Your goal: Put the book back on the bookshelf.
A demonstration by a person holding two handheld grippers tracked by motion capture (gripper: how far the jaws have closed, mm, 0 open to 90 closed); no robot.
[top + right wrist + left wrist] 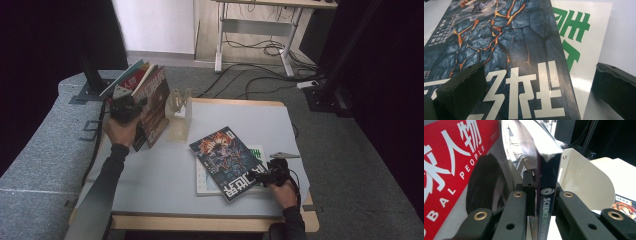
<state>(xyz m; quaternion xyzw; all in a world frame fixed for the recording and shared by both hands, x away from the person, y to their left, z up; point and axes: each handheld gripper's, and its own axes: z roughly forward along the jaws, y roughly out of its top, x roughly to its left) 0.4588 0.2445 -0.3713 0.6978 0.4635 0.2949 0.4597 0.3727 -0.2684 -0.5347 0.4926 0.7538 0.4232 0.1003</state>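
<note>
A dark magazine [156, 105] stands upright at the table's back left; its spine [546, 205] reads "Science Fiction World". My left gripper [127, 107] [542, 185] is shut on that spine, one jaw on each side. On one side of it leans a red "Global People" magazine [454, 170], on the other stands a cream bookend [181, 117] [584, 182]. At the front right a lava-patterned magazine [227, 157] [506, 50] lies flat on a white one with green characters [257, 151] [574, 37]. My right gripper [262, 176] [539, 87] is open, low over the lava cover's near corner.
More magazines [131, 77] lean against the held one at the far left. The grey tabletop [150, 175] has bare room in the middle and front left. Behind the table stand a desk frame [260, 30] with cables on the floor and black stands at both sides.
</note>
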